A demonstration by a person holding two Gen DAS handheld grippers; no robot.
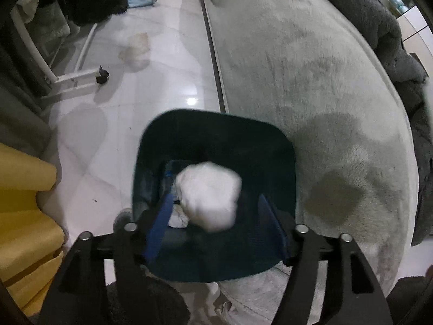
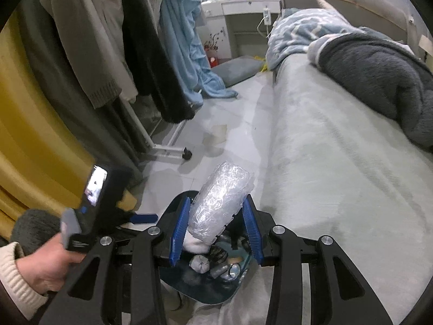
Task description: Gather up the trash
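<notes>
Left wrist view: left gripper (image 1: 213,218) hangs over the dark teal bin (image 1: 216,195), jaws apart and nothing pressed between the blue pads. A crumpled white wad (image 1: 209,195), blurred, soft-looking like tissue, sits between the fingers without touching them, apparently let go and dropping into the bin. Bin is a rounded square, smooth plastic, standing on glossy pale floor tiles (image 1: 140,103) against the plush grey bed cover (image 1: 311,81).

Right wrist view: right gripper (image 2: 216,230) is clenched on a crinkled clear plastic bundle (image 2: 222,200), roughly cylindrical and shiny, with a white end at the bottom, held above the same bin (image 2: 208,279). Inside lie grey balled scraps and foil-like bits. Person's hand (image 2: 51,265), cream knit cuff, holds the left gripper's handle.

Progress: several pieces binned, the wad going in; plastic bundle not yet released
</notes>
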